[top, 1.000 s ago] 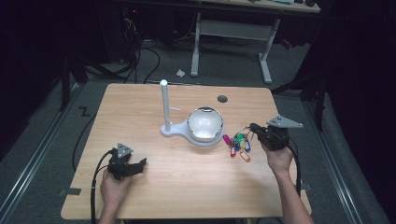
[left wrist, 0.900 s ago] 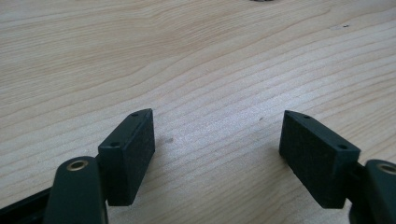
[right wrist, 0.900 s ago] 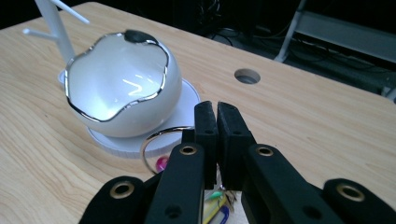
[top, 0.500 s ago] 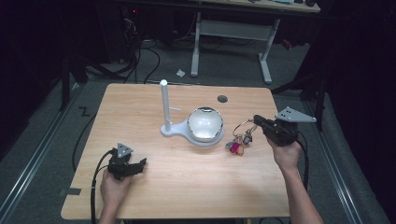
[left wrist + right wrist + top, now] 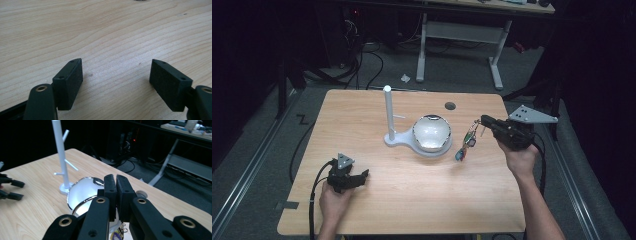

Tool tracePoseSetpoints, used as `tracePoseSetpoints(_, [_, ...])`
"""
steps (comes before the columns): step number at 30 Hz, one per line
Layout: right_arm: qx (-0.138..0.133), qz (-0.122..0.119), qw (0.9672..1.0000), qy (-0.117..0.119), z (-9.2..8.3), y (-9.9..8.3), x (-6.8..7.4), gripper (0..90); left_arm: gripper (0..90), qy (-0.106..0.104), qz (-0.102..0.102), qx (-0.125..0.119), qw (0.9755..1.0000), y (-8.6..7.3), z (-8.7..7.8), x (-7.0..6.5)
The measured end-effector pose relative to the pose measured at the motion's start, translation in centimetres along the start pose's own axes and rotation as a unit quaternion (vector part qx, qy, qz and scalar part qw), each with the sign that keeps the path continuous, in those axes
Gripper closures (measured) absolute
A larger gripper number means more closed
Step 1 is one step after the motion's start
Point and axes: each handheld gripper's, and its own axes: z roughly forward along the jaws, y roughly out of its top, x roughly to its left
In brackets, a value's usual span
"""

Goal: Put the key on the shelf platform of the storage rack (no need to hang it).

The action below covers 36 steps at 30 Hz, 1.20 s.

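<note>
The right gripper [image 5: 482, 121] has its jaws pressed together on the ring of a bunch of keys [image 5: 467, 142], and the bunch now hangs free in the air beside the bowl [image 5: 432, 132], its coloured tags dangling below the jaws. A second ago the keys lay on the table [image 5: 412, 200] just right of the bowl; since then the hand has carried them upward and a little toward the far side, so the pick-up looks done and the carry has begun. In the right gripper view the closed jaws [image 5: 116, 192] point past the bowl toward the white stand [image 5: 61, 157], whose short pegs stick out from its post (the likely place for the ring, I judge). What remains would be to bring the ring up level with a peg and slip it over, which calls for a steady hand since the keys can swing. The left gripper [image 5: 354, 177] rests near the front left of the table, jaws spread apart with nothing between them, only bare wood ahead in its own view [image 5: 116, 82]; it has not shifted.
</note>
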Motion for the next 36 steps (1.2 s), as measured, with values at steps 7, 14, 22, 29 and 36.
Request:
tracePoseSetpoints(7, [-0.008,-0.007,0.9997,0.021,-0.1,1.3,0.6,88.1,26.9,-0.003,0.005,-0.001,1.0,0.1,0.0,0.1])
tracePoseSetpoints(14, [-0.023,-0.014,0.9981,0.056,-0.2,3.1,1.6,88.1,27.0,-0.004,0.006,0.0,1.0,0.1,0.0,0.1])
tracePoseSetpoints(22, [-0.03,-0.025,0.9964,0.076,0.7,4.8,2.5,88.1,26.9,-0.005,0.007,0.0,1.0,0.1,0.0,0.1])
tracePoseSetpoints(29, [-0.028,-0.029,0.9949,0.093,2.5,6.1,3.4,88.1,26.9,-0.006,0.011,0.0,0.9999,0.1,0.0,0.2])
tracePoseSetpoints(36, [-0.022,-0.028,0.9951,0.092,4.7,6.5,3.8,88.1,26.8,-0.006,0.01,0.0,0.9999,0.1,0.0,0.2])
